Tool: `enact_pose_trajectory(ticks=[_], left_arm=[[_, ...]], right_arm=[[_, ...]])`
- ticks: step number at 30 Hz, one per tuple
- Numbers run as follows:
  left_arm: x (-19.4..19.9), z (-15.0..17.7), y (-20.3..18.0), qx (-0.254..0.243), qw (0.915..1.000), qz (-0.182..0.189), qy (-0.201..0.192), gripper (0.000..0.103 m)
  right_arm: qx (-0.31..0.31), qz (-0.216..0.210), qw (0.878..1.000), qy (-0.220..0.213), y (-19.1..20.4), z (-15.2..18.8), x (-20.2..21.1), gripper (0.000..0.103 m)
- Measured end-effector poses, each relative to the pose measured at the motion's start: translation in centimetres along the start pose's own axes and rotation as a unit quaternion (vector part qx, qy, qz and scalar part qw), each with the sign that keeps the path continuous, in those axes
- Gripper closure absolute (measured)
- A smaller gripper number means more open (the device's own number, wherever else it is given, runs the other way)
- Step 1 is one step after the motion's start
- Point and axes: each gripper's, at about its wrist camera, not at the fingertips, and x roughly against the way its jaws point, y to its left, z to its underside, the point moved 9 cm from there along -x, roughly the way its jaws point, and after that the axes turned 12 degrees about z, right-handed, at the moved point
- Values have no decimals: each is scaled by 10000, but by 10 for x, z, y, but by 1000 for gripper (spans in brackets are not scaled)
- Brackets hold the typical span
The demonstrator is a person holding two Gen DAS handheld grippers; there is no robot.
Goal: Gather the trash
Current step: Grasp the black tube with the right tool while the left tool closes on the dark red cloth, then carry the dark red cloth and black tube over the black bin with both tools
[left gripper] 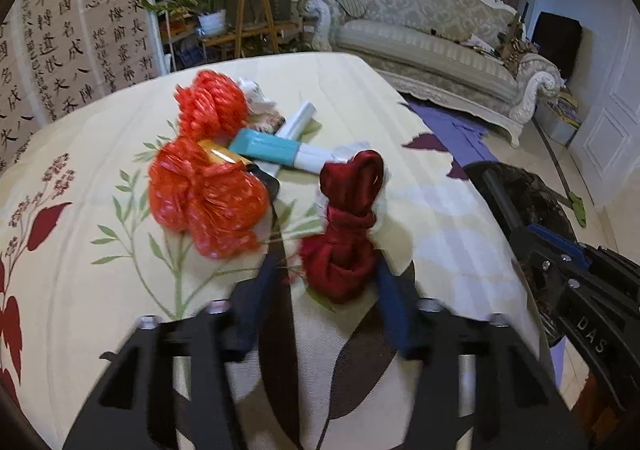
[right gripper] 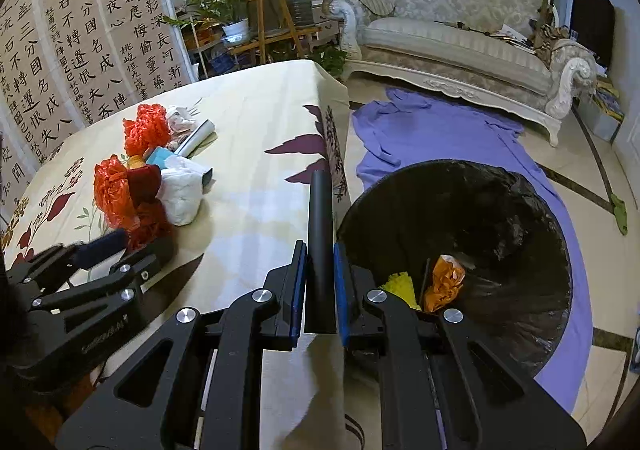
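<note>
Right gripper (right gripper: 320, 290): blue-padded jaws pinching a black bar (right gripper: 320, 234) that rises upright from between them, at the table's edge beside the bin.
Left gripper (left gripper: 324, 282): blue fingers on either side of the dark red knotted bundle (left gripper: 344, 234); the frame is blurred, so I cannot tell whether the pads press on it.
Table (left gripper: 100, 310): covered by a cream cloth printed with red and dark leaves and green stems.
Trash on the table: dark red bundle nearest, a white crumpled bag (right gripper: 180, 194) touching it, two orange-red plastic bags (left gripper: 208, 198) just beyond, a teal-and-white box (left gripper: 276, 150) between them, small wrappers behind.
Bin (right gripper: 460, 210): round, lined with black plastic, on the floor just beside the table; yellow and orange scraps inside.
Floor: pale tiles, a purple cloth (right gripper: 440, 138) spread past the bin.
Far room: ornate white sofa (right gripper: 460, 38), potted plants on wooden stands, calligraphy panels on the left.
</note>
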Motion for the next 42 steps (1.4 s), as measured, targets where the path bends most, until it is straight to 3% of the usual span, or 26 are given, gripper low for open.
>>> enact_pose_trajectory(ticks=[1,4,11,19,33,42], left_arm=[[0,0,-1,4,10000,76,-20,75],[3,3,-2,59,9996,274,-63,81],[19,7,-8,82,9992,346,-189,81],[30,-4,-43,-162,9974,620,-340,81],[-11,-24,-134,-837,9905,1062,-252,81],[-34,-32,-153,-1061,9888,1034,-166,81]], right_arm=[[-12,-1,10000,5,-1,1,0,90],[-38,-7,10000,10,-4,1,-1,90],[-92,-18,10000,-31,-10,2,3,90],[-272,153,9994,-142,-34,0,13,90],[-848,781,9930,-270,-115,3,19,90],[-1047,913,9898,-316,-143,-3,9,89]])
